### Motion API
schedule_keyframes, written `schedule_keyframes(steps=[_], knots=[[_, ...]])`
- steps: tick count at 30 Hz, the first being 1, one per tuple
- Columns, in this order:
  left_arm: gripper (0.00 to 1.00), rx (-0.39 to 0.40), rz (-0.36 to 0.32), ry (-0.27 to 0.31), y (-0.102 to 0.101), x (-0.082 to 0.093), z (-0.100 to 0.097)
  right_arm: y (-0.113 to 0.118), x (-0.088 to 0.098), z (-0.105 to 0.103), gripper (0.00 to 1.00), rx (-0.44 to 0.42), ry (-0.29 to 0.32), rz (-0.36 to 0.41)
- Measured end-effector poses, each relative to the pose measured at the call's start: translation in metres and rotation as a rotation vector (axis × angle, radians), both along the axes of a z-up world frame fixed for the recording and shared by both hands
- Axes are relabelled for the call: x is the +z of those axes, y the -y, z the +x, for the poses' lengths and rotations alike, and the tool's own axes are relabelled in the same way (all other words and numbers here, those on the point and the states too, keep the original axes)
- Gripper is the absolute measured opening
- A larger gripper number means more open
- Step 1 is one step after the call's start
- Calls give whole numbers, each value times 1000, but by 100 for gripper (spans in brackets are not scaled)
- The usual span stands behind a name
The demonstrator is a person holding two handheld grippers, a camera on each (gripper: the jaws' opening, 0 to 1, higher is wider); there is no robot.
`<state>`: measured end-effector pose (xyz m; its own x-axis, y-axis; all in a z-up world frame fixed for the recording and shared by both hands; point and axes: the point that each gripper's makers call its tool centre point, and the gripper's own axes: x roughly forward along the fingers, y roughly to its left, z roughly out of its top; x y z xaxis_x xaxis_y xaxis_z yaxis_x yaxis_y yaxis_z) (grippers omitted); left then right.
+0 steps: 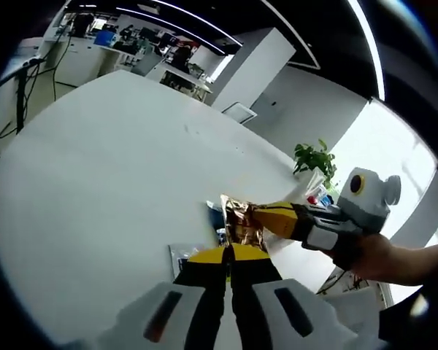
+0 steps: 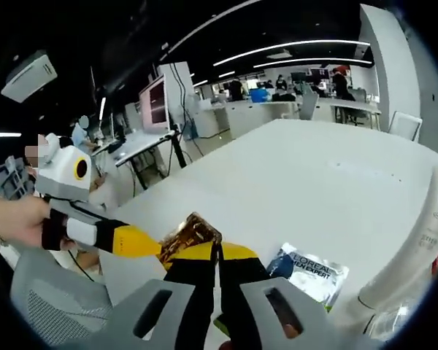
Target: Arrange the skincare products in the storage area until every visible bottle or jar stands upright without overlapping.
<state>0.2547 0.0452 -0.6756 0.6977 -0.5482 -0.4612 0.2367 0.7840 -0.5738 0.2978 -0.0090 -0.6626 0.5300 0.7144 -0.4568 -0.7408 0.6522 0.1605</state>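
A bronze foil sachet [image 1: 241,224] is held up over the white table [image 1: 109,168], gripped from two sides. My left gripper [image 1: 230,257] is shut on its lower edge, yellow tips pressed together. The right gripper [image 1: 271,217] comes in from the right, held by a hand, and is shut on the sachet's right side. In the right gripper view the same sachet [image 2: 191,232] sits just left of my right gripper [image 2: 219,257], with the left gripper [image 2: 150,244] touching it from the left. A silver L'Oreal sachet [image 2: 308,270] lies flat on the table [image 2: 299,175].
A white tube [image 2: 416,251] curves up at the right edge. A silver sachet [image 1: 184,252] and a blue item [image 1: 215,214] lie near my left jaws. A potted plant [image 1: 314,157] and small bottles [image 1: 317,197] stand at the table's far edge. Desks and monitors line the room behind.
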Motion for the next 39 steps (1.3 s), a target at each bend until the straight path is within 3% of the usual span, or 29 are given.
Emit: schedule_keyframes(steps=[16,21,27,29,33,35,39], knots=[[1,-17,63,-44,-12,-34,35,-9,-27,32,1,22,1,-80],[1,-22,92,-67,-10,-42,41,-13,-41,43,2,21,-16,-90],[2,-48,119,-86,-5,-56,50,-11,-65,55,3,20,-23,-164],[2,-58,143,-92,-11,-67,57,-11,-68,58,3,19,-23,-162],[2,-62,152,-102,-2,-67,58,-12,-77,68,3,24,-21,-173],[2,-72,166,-99,-9,-78,67,-10,-79,71,3,27,-16,-194],[2,-93,202,-95,-7,-84,73,-9,-88,74,3,32,-17,-222]])
